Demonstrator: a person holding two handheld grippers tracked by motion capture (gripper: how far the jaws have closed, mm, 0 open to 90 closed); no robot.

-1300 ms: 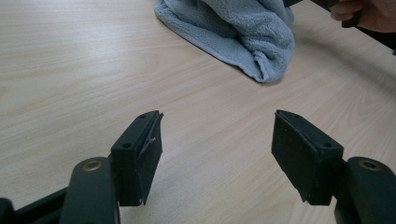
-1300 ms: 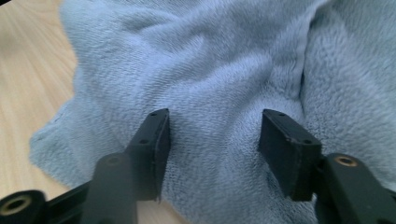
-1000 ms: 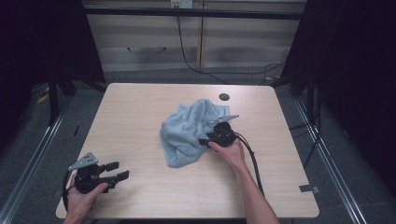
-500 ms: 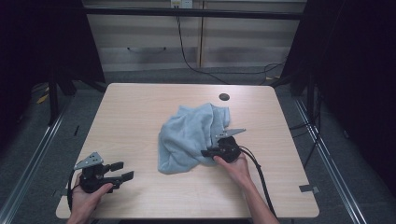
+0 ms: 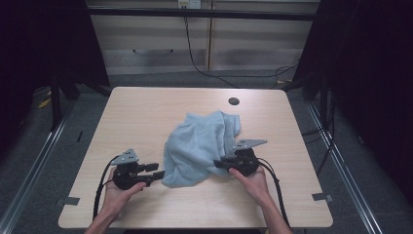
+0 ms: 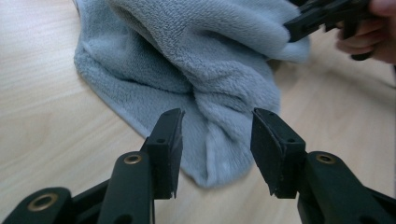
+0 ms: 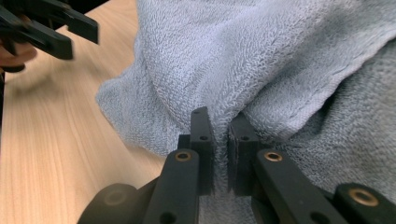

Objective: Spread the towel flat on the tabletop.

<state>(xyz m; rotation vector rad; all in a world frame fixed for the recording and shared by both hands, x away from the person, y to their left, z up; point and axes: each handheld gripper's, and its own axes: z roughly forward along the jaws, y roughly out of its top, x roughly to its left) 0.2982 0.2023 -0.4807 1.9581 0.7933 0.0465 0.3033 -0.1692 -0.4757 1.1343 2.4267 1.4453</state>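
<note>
A crumpled light-blue towel [image 5: 199, 146] lies at the centre of the wooden table [image 5: 146, 112], below the round cable hole [image 5: 234, 101]. Right gripper [image 5: 217, 164], at the towel's lower-right edge, is clenched on a fold of towel. Left gripper [image 5: 155, 173], lower left of frame, has jaws spread wide just short of the towel's lower-left corner.
</note>
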